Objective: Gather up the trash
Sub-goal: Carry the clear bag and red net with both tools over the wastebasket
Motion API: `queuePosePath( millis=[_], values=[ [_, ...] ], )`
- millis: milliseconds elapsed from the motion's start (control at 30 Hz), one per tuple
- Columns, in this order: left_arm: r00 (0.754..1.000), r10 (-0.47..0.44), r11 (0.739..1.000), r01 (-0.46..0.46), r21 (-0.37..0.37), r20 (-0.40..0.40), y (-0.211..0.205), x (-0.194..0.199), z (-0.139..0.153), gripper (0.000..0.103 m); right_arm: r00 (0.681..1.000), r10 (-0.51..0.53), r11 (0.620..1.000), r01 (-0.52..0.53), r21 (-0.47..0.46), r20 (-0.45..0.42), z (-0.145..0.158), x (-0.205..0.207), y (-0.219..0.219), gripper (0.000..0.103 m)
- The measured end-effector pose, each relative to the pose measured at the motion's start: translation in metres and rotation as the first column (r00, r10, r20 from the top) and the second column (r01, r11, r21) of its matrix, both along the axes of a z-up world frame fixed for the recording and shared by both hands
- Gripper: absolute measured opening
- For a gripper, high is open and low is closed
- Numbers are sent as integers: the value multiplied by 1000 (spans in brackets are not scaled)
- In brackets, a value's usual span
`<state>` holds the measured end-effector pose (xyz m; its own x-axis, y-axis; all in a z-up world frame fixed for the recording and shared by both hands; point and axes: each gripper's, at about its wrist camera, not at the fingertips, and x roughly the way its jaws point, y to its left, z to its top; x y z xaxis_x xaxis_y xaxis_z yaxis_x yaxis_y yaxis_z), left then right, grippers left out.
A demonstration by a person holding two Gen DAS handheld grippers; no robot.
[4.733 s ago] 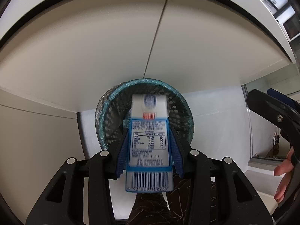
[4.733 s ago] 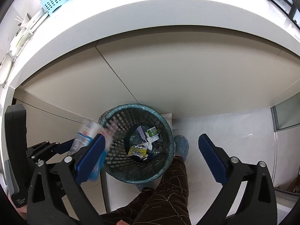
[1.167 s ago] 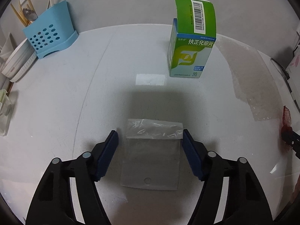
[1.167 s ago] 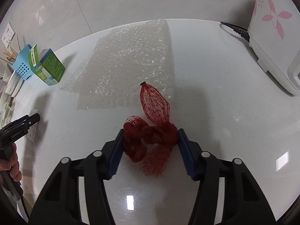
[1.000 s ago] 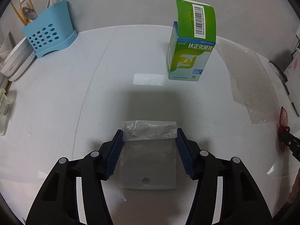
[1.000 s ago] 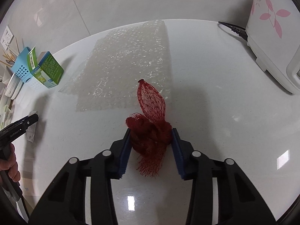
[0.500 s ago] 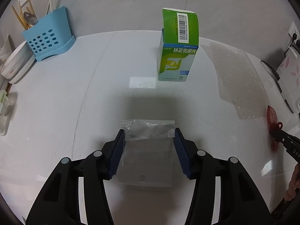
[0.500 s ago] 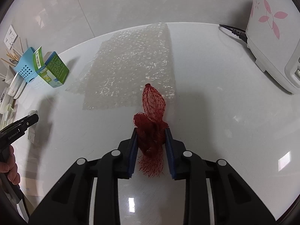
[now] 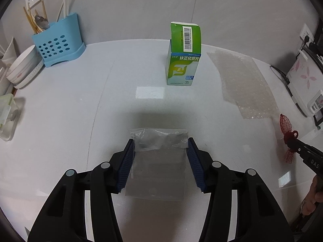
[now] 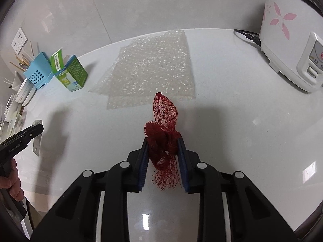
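A: Two pieces of trash are in hand at once. The left gripper has its jaws set about half open, pressed against both side edges of a clear bag; the bag's top edge juts past the fingertips. The right gripper is pinched nearly shut on a bunched red net, whose pointed end sticks out ahead of the tips and whose frayed end hangs back between the fingers.

B: So which step is this?

A: By my reading, both grasps are made and the carry comes next. Whether the bag has left the counter I cannot tell.

B: What's still lying out?

A: A green box stands well ahead of the left gripper, a little to its right. A sheet of bubble wrap lies flat just beyond the net's tip.

B: And the next move?

A: No bin shows in either view, so it calls for swinging both grippers away to wherever the trash goes. The bag is slippery and held only by its edges, so that grip needs to hold firm.
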<state>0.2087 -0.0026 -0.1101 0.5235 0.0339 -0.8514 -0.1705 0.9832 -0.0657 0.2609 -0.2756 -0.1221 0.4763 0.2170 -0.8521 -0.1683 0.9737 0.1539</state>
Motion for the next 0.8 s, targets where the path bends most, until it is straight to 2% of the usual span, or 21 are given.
queuePosePath(
  millis=[467, 800],
  values=[
    [999, -25, 1000, 25, 5, 37, -1, -54, 18, 51, 1000, 9, 1000, -9, 6, 26, 10, -52, 10, 26],
    [999, -19, 1000, 20, -5, 47, 8, -109, 22, 51, 998, 36, 999, -37, 17, 41, 18, -95, 24, 26]
  ],
)
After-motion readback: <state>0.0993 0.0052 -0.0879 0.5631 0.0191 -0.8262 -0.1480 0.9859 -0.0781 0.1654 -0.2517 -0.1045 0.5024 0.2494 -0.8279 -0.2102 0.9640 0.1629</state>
